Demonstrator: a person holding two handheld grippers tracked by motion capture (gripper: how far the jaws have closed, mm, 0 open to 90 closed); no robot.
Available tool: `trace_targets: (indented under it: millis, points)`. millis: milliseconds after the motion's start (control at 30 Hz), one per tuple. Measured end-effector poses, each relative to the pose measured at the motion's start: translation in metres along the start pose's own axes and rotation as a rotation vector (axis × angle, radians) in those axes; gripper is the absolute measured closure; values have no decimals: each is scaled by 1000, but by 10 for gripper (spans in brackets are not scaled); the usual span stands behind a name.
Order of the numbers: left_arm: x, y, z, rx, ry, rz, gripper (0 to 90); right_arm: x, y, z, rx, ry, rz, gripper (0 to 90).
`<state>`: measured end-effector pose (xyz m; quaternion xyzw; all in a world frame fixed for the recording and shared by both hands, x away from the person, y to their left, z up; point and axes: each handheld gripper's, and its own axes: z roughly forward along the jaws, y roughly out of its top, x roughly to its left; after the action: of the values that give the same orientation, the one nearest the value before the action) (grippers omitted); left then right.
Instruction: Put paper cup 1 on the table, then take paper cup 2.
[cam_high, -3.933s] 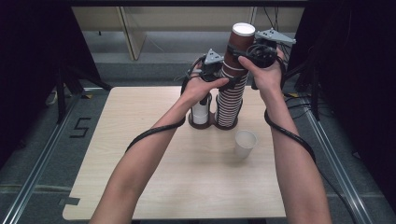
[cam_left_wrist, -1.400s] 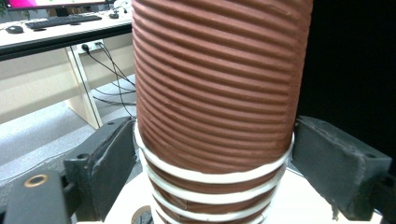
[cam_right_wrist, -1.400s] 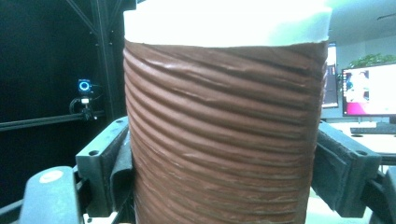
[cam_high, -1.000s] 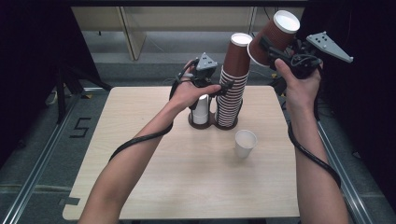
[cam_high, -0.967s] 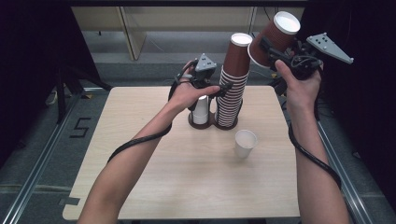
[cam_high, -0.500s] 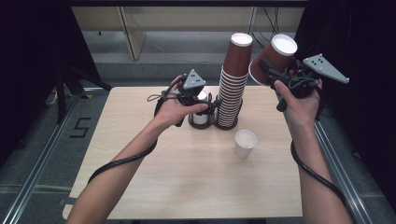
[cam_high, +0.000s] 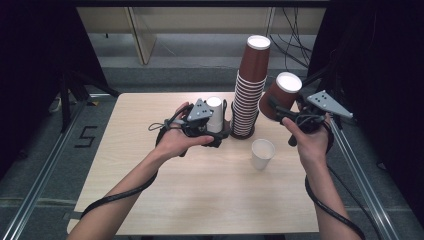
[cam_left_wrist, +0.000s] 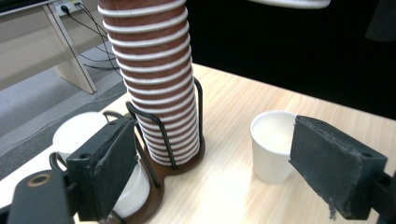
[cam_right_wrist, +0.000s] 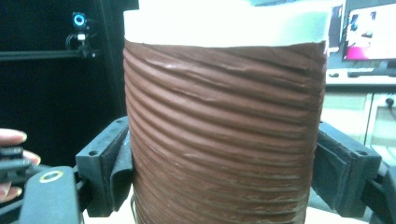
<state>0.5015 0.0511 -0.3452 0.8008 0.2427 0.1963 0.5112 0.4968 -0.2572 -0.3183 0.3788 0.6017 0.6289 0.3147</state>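
Observation:
My right gripper (cam_high: 286, 113) is shut on a ribbed brown paper cup (cam_high: 279, 96), held tilted in the air just right of the tall stack of brown cups (cam_high: 248, 92). In the right gripper view both pads (cam_right_wrist: 122, 171) press the brown cup's (cam_right_wrist: 224, 140) sides. The stack stands in a wire holder (cam_left_wrist: 161, 175), beside a short stack of white cups (cam_high: 215, 113). A single white cup (cam_high: 262, 153) stands upright on the table. My left gripper (cam_high: 216, 131) is low by the white stack; in the left gripper view its jaws stand open and hold nothing (cam_left_wrist: 219, 161).
The wooden table (cam_high: 200, 200) has bare surface in front of and left of the holder. Metal rails (cam_high: 45, 185) run along the floor on both sides. Dark equipment and cables stand at the right, and a pale desk leg (cam_left_wrist: 70, 56) behind.
My right hand has come down with the brown cup from above the stack to beside it. My left hand has moved back from the stack and lower, toward the white cups.

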Motion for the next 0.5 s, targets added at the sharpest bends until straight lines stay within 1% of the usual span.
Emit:
trace_targets:
  millis: [167, 200, 233, 267, 300, 400, 433, 467, 500]
  points:
    - [-2, -11, -2, 15, 0, 7, 141, 4, -23, -1, 27, 5, 23, 184]
    - [-2, -12, -2, 19, 0, 9, 141, 4, -26, 0, 26, 9, 17, 184]
    - [-2, -13, -3, 17, -1, 5, 141, 6, -29, 0, 25, 13, 28, 184]
    - [-2, -14, -4, 19, -2, 5, 141, 7, -31, -1, 41, 9, 32, 184]
    - [-2, -15, -5, 21, 1, 4, 141, 7, -33, 0, 40, 14, 23, 184]
    - [0, -18, -6, 20, 3, -3, 141, 10, -36, 1, 44, 21, 22, 184]
    - [1, -19, -7, 25, 5, -1, 141, 10, -37, 0, 52, 24, 23, 184]
    - [1, -20, -7, 26, 6, -1, 141, 11, -38, 1, 49, 27, 15, 184]
    - [1, -21, -7, 26, 6, -4, 141, 13, -40, 1, 63, 31, 20, 184]
